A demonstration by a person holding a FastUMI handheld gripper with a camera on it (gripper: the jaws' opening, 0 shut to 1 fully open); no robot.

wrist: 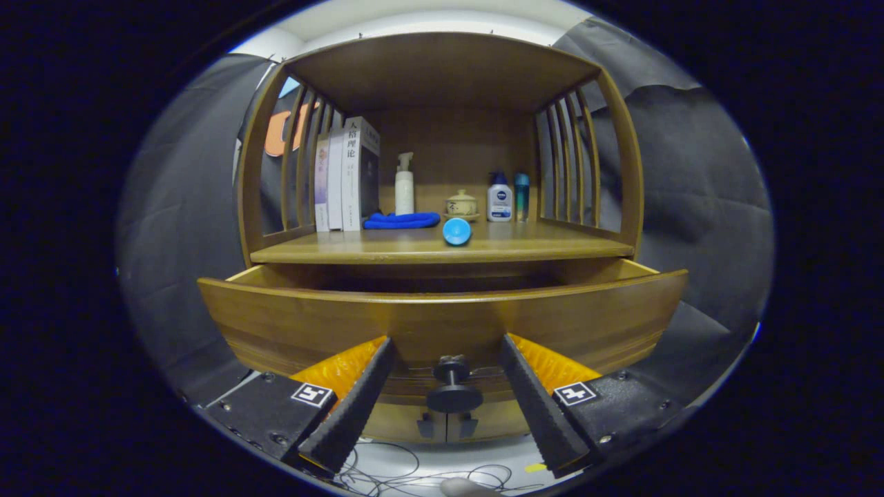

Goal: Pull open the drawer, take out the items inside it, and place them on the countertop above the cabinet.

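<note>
— While the drawer (pixel 442 324) hangs pulled out under the shelf (pixel 442 250), where is the knob (pixel 454 388)?
— Between the fingers (pixel 359 407), spread apart, stem pointing outward. Book spines (pixel 351 176) unreadable.

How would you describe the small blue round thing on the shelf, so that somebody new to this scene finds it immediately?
Start at the wooden cabinet, whose drawer stands pulled open beyond the open claw. On the countertop above the drawer, look near the front edge, ahead of the folded blue cloth and the small lidded jar. The blue ball is the only round, loose object there.
</note>
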